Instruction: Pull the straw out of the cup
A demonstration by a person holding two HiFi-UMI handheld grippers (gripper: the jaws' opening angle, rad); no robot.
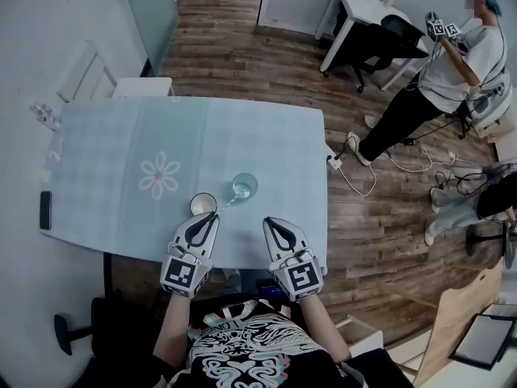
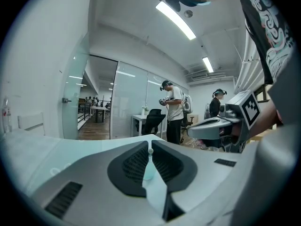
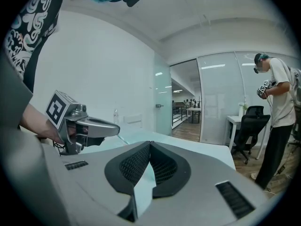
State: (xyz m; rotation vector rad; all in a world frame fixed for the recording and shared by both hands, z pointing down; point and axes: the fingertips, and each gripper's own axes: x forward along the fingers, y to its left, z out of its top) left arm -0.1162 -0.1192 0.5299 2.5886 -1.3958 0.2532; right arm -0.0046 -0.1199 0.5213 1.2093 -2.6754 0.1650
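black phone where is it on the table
In the head view the flat black phone lies at the left edge of the pale checked table, left of the white flower print and far from the small white cup.

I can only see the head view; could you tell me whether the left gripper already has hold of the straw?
Observer: In the left gripper view, the left gripper has its jaws a sliver apart. The white tip of the straw shows in that gap, but I cannot tell whether they pinch it.
Operator: Thank you. Is the right gripper holding anything?
Observer: No. In the right gripper view, the right gripper has its jaw tips together with nothing between them.
Operator: Is the left one lined up with the cup?
Observer: Yes, its view shows the glass cup through the same gap, just below the straw tip.
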